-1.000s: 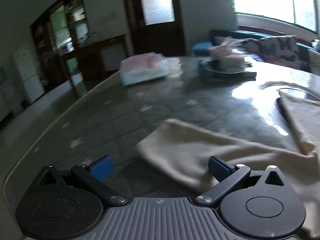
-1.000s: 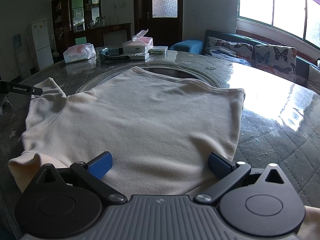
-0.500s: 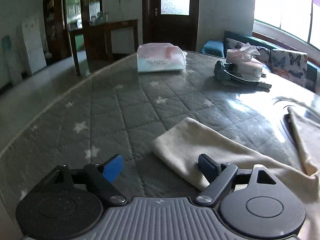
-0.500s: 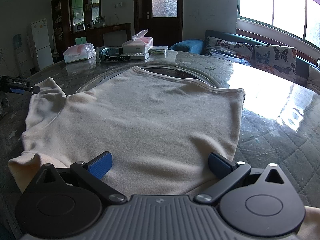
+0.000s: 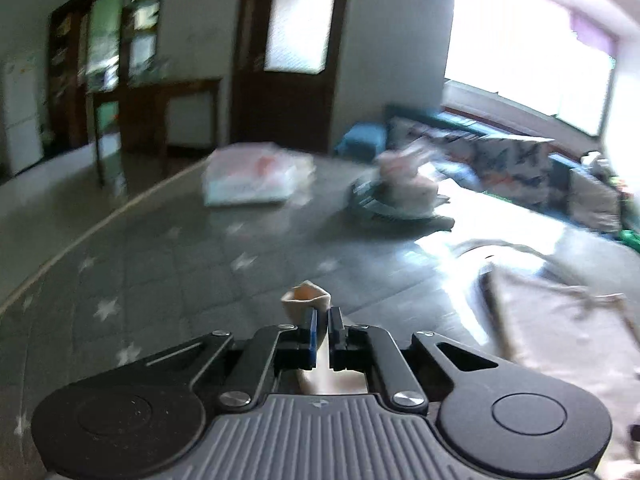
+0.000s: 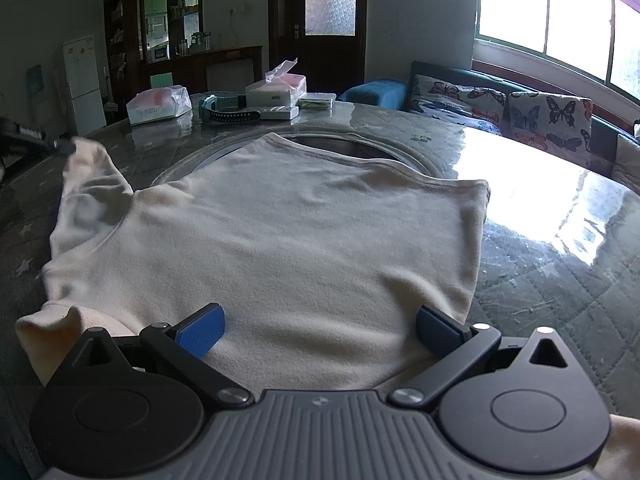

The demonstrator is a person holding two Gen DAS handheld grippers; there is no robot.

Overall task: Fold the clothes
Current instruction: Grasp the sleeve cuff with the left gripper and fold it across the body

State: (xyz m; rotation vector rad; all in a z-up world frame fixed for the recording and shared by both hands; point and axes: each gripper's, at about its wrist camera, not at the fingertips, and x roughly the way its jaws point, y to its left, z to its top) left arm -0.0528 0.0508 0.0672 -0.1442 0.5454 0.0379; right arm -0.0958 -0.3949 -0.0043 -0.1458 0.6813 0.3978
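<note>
Right gripper (image 6: 318, 330) wide open, hung low over near part of cream shirt (image 6: 280, 240). Shirt lay flat on table (image 6: 560, 280).

Left gripper (image 5: 323, 334) pinched shut on sleeve tip (image 5: 306, 300). Half second before, it sat open beside sleeve. Now sleeve (image 6: 86, 176) lifted off table. Likely next: fold sleeve over shirt.

Far back: tissue pack (image 6: 159, 105), box (image 6: 276, 92).

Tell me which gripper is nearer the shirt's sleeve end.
Left. The left gripper is shut on the sleeve end; the right gripper hangs open over the shirt's near edge, far from it.
</note>
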